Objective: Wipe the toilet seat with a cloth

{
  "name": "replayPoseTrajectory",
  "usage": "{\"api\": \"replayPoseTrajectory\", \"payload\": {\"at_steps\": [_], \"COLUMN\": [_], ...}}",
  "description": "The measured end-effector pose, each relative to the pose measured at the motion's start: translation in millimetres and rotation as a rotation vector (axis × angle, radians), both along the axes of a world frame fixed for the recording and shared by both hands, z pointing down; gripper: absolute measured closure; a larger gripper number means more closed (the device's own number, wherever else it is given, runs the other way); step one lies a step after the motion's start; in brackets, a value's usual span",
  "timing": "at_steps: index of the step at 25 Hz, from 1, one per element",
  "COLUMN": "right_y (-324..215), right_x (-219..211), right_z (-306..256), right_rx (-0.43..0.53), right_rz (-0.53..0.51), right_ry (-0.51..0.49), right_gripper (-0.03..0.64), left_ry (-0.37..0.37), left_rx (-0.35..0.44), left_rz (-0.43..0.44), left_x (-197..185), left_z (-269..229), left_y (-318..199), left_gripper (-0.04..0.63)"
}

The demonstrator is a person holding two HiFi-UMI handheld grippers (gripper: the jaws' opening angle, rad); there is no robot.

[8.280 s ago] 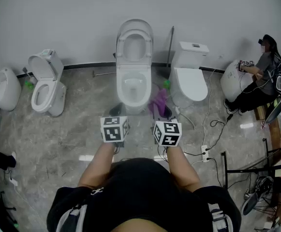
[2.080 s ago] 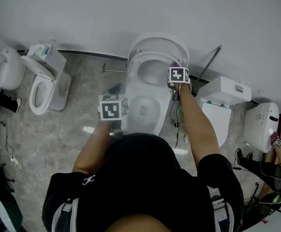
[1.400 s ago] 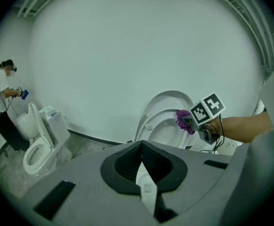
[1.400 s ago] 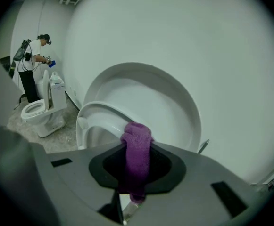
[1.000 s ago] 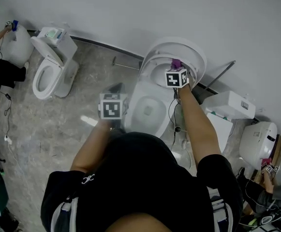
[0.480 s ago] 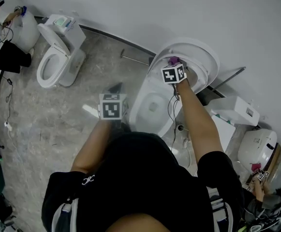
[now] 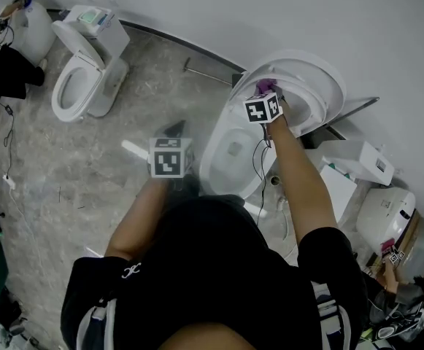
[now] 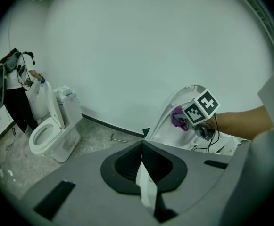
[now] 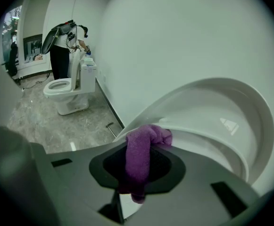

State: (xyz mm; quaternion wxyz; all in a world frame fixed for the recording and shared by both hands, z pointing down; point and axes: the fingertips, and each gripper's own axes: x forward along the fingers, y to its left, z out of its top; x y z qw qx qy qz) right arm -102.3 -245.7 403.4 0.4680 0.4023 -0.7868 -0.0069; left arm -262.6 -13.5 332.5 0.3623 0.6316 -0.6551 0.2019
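- Gripping the purple cloth (image 9: 141,157), the right gripper (image 9: 136,182) presses it against the raised toilet seat (image 9: 207,126); the cloth covers the tips of its jaws.
- The left gripper (image 8: 144,185) hangs beside the bowl (image 7: 230,152), jaws clenched, empty.
- From overhead, both sets of jaws are hidden.

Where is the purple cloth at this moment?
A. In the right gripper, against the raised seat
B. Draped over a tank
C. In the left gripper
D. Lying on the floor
A: the right gripper view shows the cloth clamped in the right gripper, with its bunched end against the raised seat.
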Motion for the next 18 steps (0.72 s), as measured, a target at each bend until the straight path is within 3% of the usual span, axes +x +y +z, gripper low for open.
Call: {"api": "replayPoseTrajectory", "payload": {"at_steps": [11, 18], "right_y": [6, -14], "right_x": [-19, -25], "right_z": [51, 77], "right_rx": [-0.042, 0.014], "right_rz": [0.022, 0.170], "right_ry": [0.067, 0.017], "right_gripper": [0.540, 0.539], "left_ry": [0.027, 0.031], "left_rx": [-0.060, -0.097], "left_rz": [0.116, 0.195], "left_x": [-14, -23], "left_z": [33, 58], "left_y": [-19, -36], "left_gripper": [0.589, 0.589]}}
